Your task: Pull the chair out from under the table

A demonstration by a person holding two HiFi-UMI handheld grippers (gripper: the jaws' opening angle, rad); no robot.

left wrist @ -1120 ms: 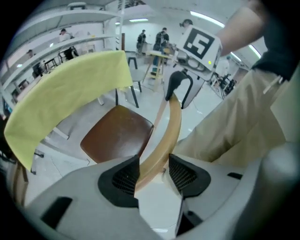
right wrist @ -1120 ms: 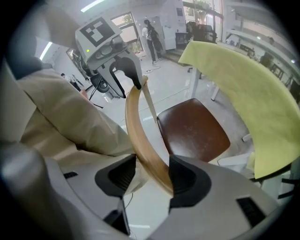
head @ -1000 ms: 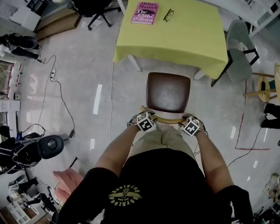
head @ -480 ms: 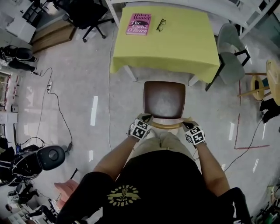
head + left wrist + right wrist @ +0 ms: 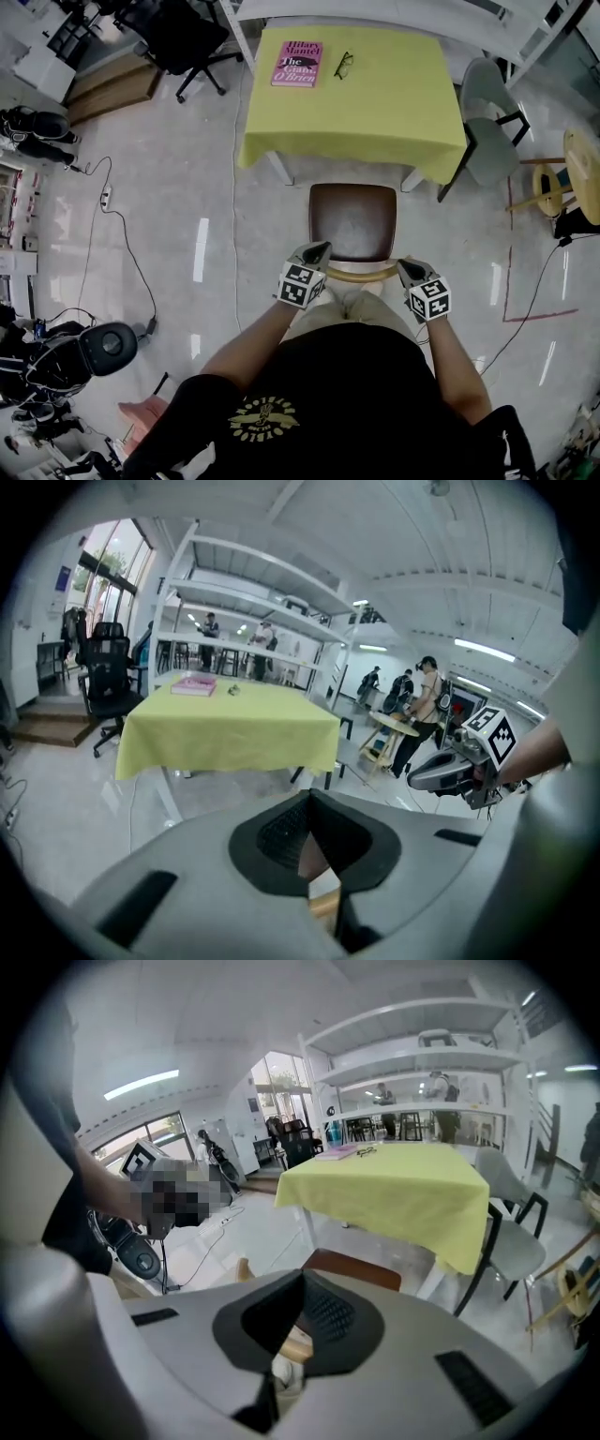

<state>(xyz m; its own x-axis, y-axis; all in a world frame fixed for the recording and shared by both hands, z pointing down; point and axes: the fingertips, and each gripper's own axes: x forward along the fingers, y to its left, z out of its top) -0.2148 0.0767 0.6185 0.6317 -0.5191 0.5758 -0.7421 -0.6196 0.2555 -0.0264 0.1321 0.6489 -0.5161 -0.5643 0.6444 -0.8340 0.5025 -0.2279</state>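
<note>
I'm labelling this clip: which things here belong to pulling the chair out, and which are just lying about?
Part of the job:
brown-seated chair
yellow-clothed table
left gripper and right gripper, both shut, holding nothing

Just lying about:
pink book
glasses
grey chair
black office chair

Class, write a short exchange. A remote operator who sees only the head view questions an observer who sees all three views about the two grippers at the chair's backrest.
Operator: Is the left gripper clamped on the backrest?
Observer: No. The left gripper view shows its jaws together at the tips, and the backrest's wood appears only through the slit beneath them.
Operator: And the right gripper?
Observer: The right gripper view shows those jaws shut too, with nothing pinched between them.
</note>
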